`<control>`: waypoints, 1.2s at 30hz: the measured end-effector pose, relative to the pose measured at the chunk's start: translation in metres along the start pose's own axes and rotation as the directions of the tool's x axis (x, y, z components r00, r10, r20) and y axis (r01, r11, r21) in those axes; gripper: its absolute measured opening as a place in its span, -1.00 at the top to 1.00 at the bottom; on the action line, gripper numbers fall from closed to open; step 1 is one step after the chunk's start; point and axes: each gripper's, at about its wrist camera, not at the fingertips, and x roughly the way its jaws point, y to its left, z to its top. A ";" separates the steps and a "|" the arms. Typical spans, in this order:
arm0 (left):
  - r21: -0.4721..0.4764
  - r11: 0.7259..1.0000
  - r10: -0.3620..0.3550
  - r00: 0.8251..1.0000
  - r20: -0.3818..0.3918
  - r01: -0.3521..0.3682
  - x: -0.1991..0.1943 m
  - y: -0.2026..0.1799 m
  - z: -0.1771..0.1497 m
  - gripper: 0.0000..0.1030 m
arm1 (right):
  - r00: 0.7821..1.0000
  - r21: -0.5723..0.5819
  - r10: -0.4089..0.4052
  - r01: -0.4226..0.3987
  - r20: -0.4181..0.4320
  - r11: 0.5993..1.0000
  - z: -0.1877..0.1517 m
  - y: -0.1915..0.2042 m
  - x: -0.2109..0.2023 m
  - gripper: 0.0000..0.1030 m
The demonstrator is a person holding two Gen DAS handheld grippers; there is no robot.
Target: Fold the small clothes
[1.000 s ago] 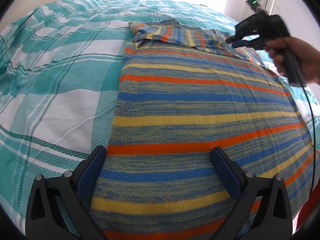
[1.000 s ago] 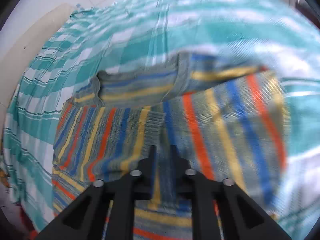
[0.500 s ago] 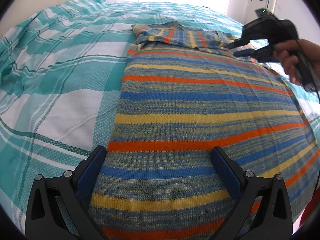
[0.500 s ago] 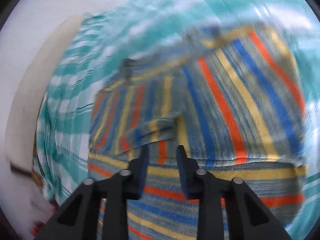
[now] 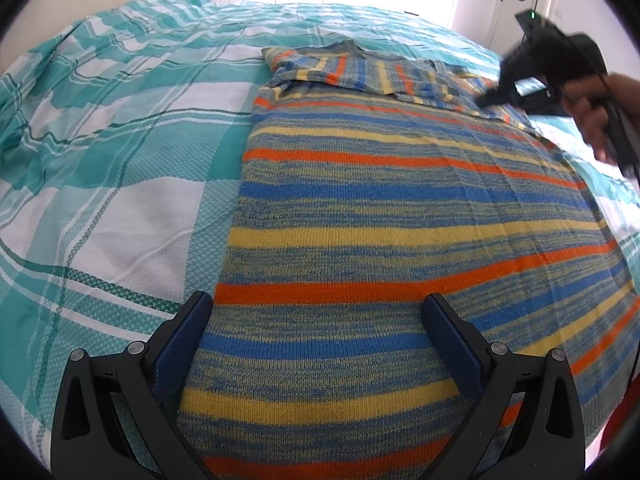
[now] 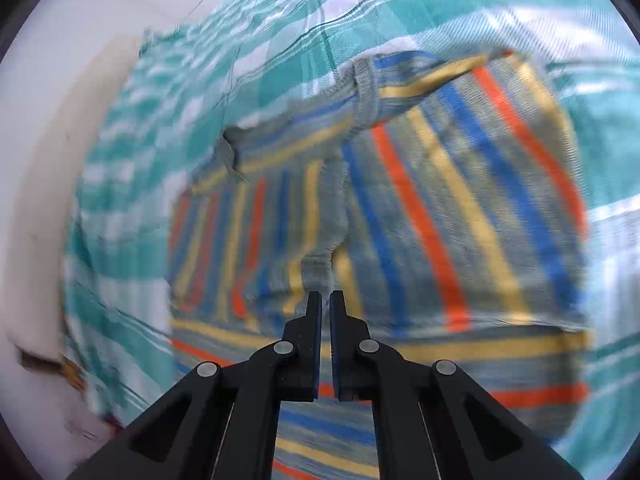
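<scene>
On the bed, over a teal and white checked cover [image 5: 120,128], a striped knitted sweater [image 5: 400,208] is spread flat. Its bands of orange, blue, yellow and grey-green run across the body. At the far end, 1 sleeve [image 5: 360,72] is folded over the upper part of the body, below the collar.

The left gripper [image 5: 316,340] is seen at the near end of the sweater with its 2 fingers spread wide. Nothing is held between them; the left finger is seen against the sweater's left edge and the right finger over the body. Whether the fingers touch the knit cannot be told.

The right gripper [image 6: 326,300] is seen with its fingers brought almost together, only a narrow slit being left. In its own view, which is blurred, the grey ribbed cuff [image 6: 320,268] of a sleeve ends just at the fingertips, but it cannot be told if the cuff is pinched. In the left view this gripper [image 5: 496,98] is seen at the far right corner of the sweater, held by a hand [image 5: 596,116], near the shoulder area.
</scene>
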 end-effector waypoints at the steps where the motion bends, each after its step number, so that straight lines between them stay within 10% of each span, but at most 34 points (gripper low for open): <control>1: 0.001 1.000 0.000 1.000 -0.001 0.000 0.000 0.000 0.000 -0.99 | 0.998 -0.018 -0.049 0.049 -0.048 0.999 -0.005 -0.006 0.007 0.90; 4: -0.003 1.000 0.008 0.999 -0.035 -0.008 -0.002 0.000 0.004 -0.99 | 0.998 0.003 -0.035 0.035 -0.050 0.999 -0.016 -0.020 0.003 0.89; 9: -0.043 0.998 0.040 0.992 -0.119 -0.045 -0.019 -0.003 0.001 -0.99 | 0.994 -0.252 -0.088 0.100 0.056 0.963 -0.061 0.006 -0.045 0.30; 17: 0.005 0.997 0.072 0.990 -0.121 -0.072 -0.016 -0.010 -0.015 -0.99 | 0.973 -0.546 -0.232 0.184 -0.019 0.817 -0.213 0.013 -0.059 0.28; 20: 0.020 0.997 0.075 0.991 -0.110 -0.073 -0.015 -0.011 -0.016 -0.99 | 0.965 -0.558 -0.249 0.252 0.083 0.790 -0.244 0.001 -0.067 0.19; 25: 0.031 0.996 0.082 0.991 -0.102 -0.079 -0.014 -0.012 -0.017 -0.99 | 0.962 -0.451 -0.227 0.272 0.153 0.850 -0.255 -0.014 -0.070 0.12; 36: 0.052 0.996 0.079 0.992 -0.098 -0.074 -0.015 -0.012 -0.019 -0.99 | 0.951 -0.499 -0.226 0.303 0.210 0.812 -0.264 -0.006 -0.062 0.10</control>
